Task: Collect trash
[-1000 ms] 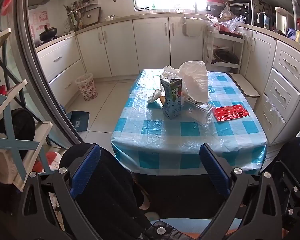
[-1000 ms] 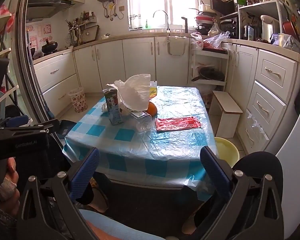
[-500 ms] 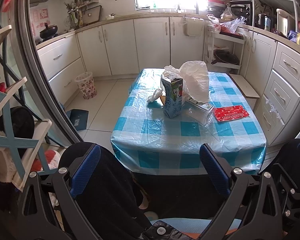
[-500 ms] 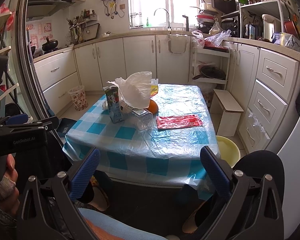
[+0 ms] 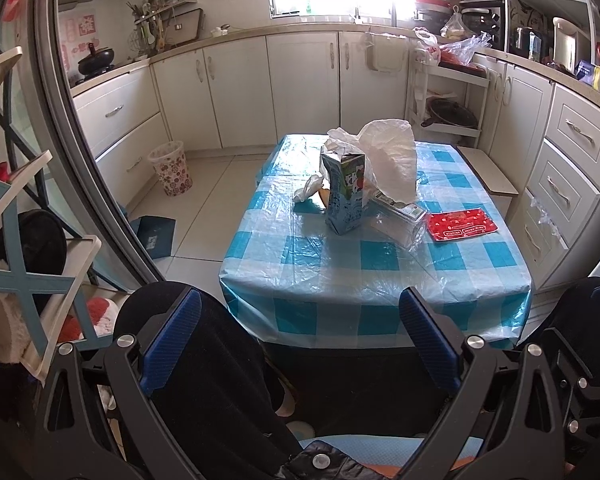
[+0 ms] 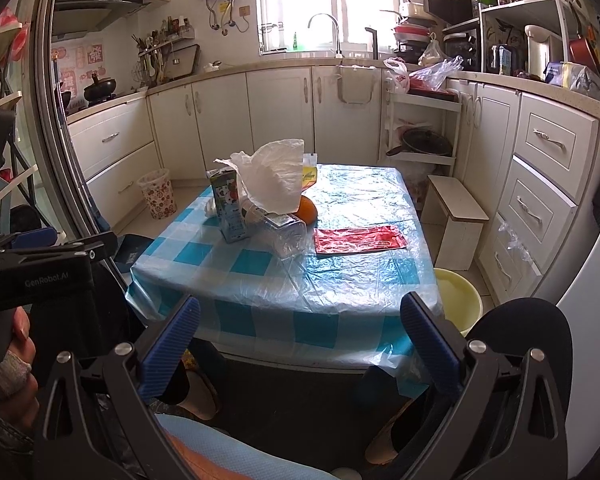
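Holding both claws low over my lap, I keep them short of the tabletop's [image 5: 380, 276] near edge, because nothing is chosen yet. My left claw [image 5: 300, 344] stands spread wide with nothing between its blue pads, and my right claw [image 6: 300, 344] is spread just as wide and empty, ready to take whatever I reach first. In the right wrist view, my left hand [image 6: 12, 356] wraps the handle of its own tool at the frame's left edge.

Taking the milk carton [image 5: 346, 196] as my landmark: it stands upright near the middle of the checked cloth, top torn open, so I judge it spent. Just right of the carton lies a crumpled clear plastic package [image 5: 400, 220], flat on its side. Further right of that, a red wrapper [image 5: 462, 225] lies flat, apart from the rest and probably the easiest first pick. Left of the carton, a small white wad [image 5: 308, 190] rests on the cloth. Behind the carton a white plastic bag [image 5: 388, 160] stands puffed up, its mouth upward; it may serve to gather the scraps. An orange [image 6: 306, 209] peeks out behind the carton, under the bag.

Far left of the carton, on the floor by the cabinets, stands a patterned waste bin [image 5: 171, 169], where the trash likely belongs.
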Action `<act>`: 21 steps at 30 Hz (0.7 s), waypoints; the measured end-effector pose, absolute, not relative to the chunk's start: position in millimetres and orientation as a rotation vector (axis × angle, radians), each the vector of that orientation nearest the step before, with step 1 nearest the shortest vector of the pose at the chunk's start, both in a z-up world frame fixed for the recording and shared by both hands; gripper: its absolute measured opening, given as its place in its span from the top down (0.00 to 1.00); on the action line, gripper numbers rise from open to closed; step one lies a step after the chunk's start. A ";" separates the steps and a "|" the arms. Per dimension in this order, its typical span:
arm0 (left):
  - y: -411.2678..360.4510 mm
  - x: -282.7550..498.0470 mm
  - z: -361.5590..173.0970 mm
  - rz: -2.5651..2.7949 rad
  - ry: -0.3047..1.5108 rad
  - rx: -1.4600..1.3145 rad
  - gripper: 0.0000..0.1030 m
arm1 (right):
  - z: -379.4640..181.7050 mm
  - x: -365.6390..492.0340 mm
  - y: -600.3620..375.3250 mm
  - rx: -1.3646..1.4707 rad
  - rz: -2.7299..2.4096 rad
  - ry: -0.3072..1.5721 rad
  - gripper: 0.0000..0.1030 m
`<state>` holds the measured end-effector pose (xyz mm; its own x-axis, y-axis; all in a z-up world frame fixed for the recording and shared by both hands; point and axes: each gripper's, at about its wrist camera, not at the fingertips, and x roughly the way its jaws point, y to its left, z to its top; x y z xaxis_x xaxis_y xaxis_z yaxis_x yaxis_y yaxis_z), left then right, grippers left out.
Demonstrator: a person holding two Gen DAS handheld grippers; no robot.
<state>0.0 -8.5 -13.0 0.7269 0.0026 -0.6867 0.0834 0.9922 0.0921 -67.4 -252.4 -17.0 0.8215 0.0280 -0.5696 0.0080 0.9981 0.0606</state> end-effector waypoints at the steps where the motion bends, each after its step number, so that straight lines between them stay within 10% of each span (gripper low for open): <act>1: -9.8 -0.4 -14.8 -0.044 0.758 0.119 0.07 | -17.4 -67.9 -252.4 0.064 0.012 0.604 0.07; 21: 17.8 98.9 -35.5 -0.029 0.808 0.042 0.07 | -28.4 28.6 -290.5 0.048 -0.020 0.594 0.07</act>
